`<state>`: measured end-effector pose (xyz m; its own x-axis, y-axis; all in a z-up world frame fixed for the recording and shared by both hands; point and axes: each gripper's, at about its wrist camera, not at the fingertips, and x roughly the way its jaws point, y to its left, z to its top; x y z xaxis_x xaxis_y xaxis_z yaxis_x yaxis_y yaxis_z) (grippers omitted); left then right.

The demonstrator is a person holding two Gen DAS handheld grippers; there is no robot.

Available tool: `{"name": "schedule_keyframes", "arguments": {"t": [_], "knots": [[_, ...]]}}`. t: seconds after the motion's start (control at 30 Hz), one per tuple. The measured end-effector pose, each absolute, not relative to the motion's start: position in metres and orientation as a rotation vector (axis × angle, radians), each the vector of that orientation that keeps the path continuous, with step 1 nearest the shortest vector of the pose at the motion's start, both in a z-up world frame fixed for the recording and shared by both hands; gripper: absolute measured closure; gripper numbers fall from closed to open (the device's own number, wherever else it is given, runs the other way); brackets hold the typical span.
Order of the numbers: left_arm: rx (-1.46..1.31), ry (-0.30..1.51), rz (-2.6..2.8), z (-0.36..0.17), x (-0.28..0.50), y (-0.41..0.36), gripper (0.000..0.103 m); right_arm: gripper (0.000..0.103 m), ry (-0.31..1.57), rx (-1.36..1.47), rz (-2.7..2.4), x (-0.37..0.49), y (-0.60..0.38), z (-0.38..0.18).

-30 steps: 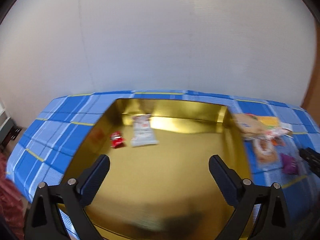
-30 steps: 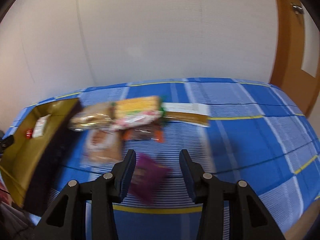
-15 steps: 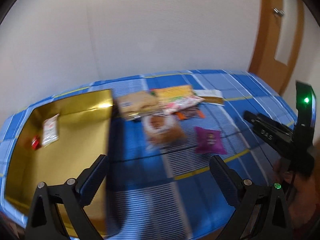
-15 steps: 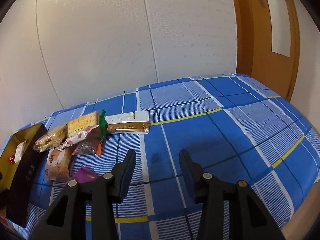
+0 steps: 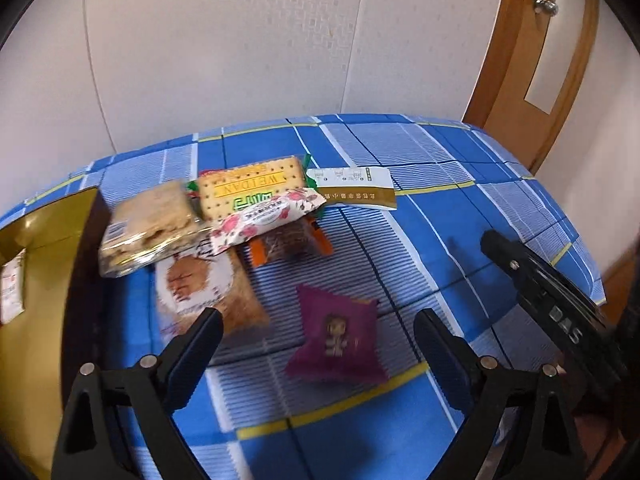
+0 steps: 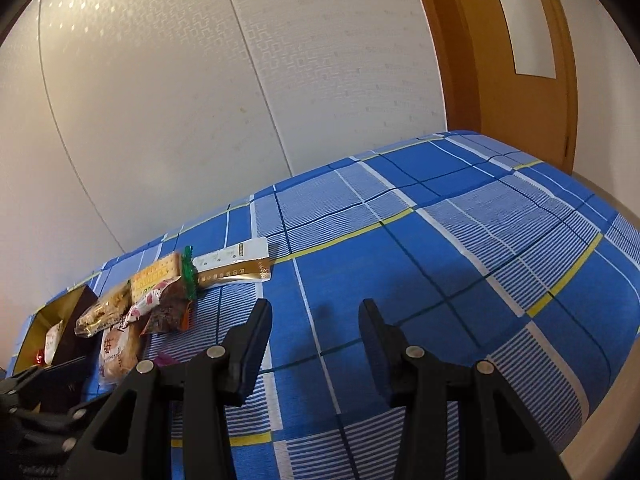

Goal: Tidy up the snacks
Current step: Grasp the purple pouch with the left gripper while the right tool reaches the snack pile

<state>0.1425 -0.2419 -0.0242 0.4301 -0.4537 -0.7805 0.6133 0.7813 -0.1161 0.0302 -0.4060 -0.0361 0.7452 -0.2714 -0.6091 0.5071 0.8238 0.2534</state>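
You're swinging your left tool off the gold box toward the snacks, jaws gaping wide, empty. Purple packet is lying right between its fingers; right tool, half-open, is hovering farther off.

Blue plaid tablecloth, white wall, wooden door.

Looks like a room in somebody's home. There's a table with a blue checked cloth pushed up against a wall with pale textured wallpaper, and a wooden door with a frosted panel and a metal knob in the corner. Packaged snacks are piled on the cloth next to a gold box.
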Motion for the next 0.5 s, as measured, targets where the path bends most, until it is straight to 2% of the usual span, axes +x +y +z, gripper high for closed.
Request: {"name": "schedule_keyframes", "arguments": {"t": [0.07,0.13,0.27,0.3,0.33,0.5], "knots": [[0.190,0.914,-0.696,-0.027,0.145,-0.247,0.011,0.057,0.585,0.432,-0.440,0.029,-0.407,-0.035],[0.212,0.920,-0.700,-0.032,0.145,-0.251,0.021,0.057,0.583,0.445,-0.437,0.029,-0.409,-0.036],[0.234,0.924,-0.746,-0.042,0.140,-0.251,0.036,0.057,0.585,0.474,-0.435,0.029,-0.413,-0.038],[0.234,0.925,-0.750,-0.044,0.139,-0.249,0.052,0.057,0.587,0.479,-0.434,0.029,-0.413,-0.039],[0.239,0.932,-0.751,-0.046,0.138,-0.248,0.057,0.057,0.591,0.484,-0.434,0.030,-0.414,-0.040],[0.198,0.927,-0.767,-0.052,0.131,-0.233,0.058,0.057,0.594,0.488,-0.425,0.030,-0.414,-0.041]]}}
